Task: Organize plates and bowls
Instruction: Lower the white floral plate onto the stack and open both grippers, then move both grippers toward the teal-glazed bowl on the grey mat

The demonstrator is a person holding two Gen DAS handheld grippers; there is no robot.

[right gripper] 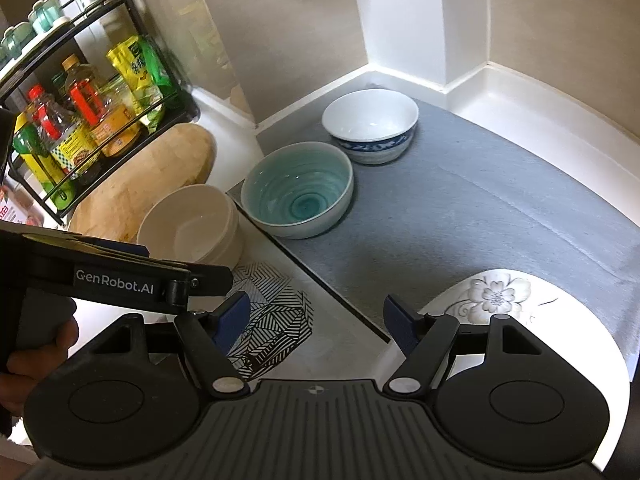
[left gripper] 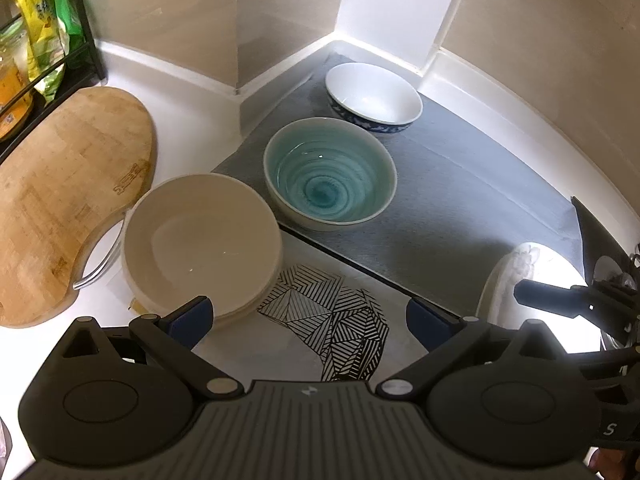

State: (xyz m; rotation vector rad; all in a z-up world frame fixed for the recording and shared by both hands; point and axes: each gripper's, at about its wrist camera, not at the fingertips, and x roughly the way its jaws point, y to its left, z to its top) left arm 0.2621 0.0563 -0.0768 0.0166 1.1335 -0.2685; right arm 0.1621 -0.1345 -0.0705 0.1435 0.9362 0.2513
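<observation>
My left gripper (left gripper: pixel 308 318) is open with nothing between its blue pads, hanging above a black-and-white patterned mat (left gripper: pixel 332 332). Just left of it sits a stack of cream bowls (left gripper: pixel 200 240). Beyond stands a teal bowl (left gripper: pixel 330 176), and farther back a white bowl with a blue pattern (left gripper: pixel 374 96), both on a grey mat (left gripper: pixel 460 200). My right gripper (right gripper: pixel 316 318) is also open and empty, over the grey mat's (right gripper: pixel 480 208) front edge. A white plate with a flower print (right gripper: pixel 520 308) lies close to its right finger. The teal bowl (right gripper: pixel 298 196), blue-patterned bowl (right gripper: pixel 370 128) and cream stack (right gripper: pixel 192 224) lie ahead.
A wooden cutting board (left gripper: pixel 68 200) lies left of the cream stack. Behind it a black wire rack (right gripper: pixel 80 120) holds bottles and packets. Tiled walls and a white pillar (left gripper: pixel 400 8) close the corner behind the bowls. A hand (right gripper: pixel 40 340) holds the left tool at the left edge.
</observation>
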